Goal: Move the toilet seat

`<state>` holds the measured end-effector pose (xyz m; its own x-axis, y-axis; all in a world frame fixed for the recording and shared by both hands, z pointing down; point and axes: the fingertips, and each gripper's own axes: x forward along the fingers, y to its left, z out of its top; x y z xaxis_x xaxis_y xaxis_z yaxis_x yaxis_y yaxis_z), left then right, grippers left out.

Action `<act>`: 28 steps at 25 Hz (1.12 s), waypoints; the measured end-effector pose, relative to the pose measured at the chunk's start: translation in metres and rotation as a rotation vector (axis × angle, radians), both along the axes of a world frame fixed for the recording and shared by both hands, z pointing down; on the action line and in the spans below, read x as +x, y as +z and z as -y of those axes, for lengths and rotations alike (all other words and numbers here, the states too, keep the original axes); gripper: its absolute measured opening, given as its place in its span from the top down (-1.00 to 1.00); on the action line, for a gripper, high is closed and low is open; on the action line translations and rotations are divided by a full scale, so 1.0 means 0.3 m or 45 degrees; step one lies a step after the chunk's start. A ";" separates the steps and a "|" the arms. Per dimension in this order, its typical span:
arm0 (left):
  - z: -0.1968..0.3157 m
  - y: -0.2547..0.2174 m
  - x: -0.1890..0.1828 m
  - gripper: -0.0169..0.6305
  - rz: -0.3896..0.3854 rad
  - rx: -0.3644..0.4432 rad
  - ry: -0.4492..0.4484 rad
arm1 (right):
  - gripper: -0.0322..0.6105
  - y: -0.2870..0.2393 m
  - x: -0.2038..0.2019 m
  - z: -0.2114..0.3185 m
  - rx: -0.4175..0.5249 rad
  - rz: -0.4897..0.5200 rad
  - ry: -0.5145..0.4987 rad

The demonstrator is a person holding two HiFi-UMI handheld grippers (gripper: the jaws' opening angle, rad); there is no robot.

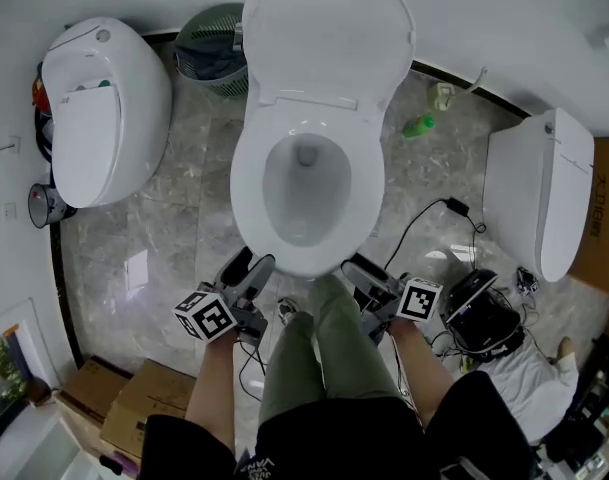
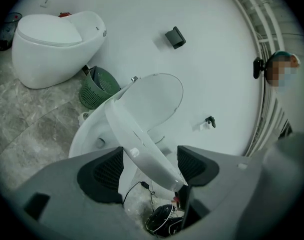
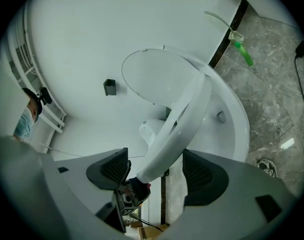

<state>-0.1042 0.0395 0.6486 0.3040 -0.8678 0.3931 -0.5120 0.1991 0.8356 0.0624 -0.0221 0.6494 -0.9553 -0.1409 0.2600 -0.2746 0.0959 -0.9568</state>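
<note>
White plastic toilet seat [image 2: 142, 151] sits tilted, half raised off the middle toilet's bowl [image 1: 304, 218]. Its near rim passes between the wide-apart jaws of the left gripper [image 1: 249, 266] and right gripper [image 1: 369, 271]. The lid [image 1: 324, 38] stands up on the far side.

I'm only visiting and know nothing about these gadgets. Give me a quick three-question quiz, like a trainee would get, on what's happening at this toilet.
1. True or false: the toilet lid lies flat, closed over the bowl.
2. What runs between the jaws of both the left gripper and the right gripper?
A. the toilet seat
B. a towel
C. a scrubbing brush
3. What colour is the basket by the wall next to the toilet?

Key
1. False: the lid stands up against the wall.
2. A: the seat, raised off the bowl, passes between both pairs of jaws.
3. Green.
</note>
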 end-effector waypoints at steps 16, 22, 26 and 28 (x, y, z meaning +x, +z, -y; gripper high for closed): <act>0.241 -0.312 -0.081 -0.28 0.014 0.166 -0.017 | -0.28 -0.316 -0.077 0.219 0.064 0.155 -0.065; 0.364 -0.425 -0.112 -0.28 0.095 0.240 0.108 | -0.27 -0.422 -0.121 0.329 0.205 0.153 -0.001; 0.437 -0.478 -0.133 -0.27 0.095 0.260 0.190 | -0.27 -0.470 -0.149 0.402 0.278 0.122 0.081; 0.474 -0.500 -0.146 -0.27 0.100 0.260 0.237 | -0.27 -0.489 -0.166 0.443 0.303 0.108 0.133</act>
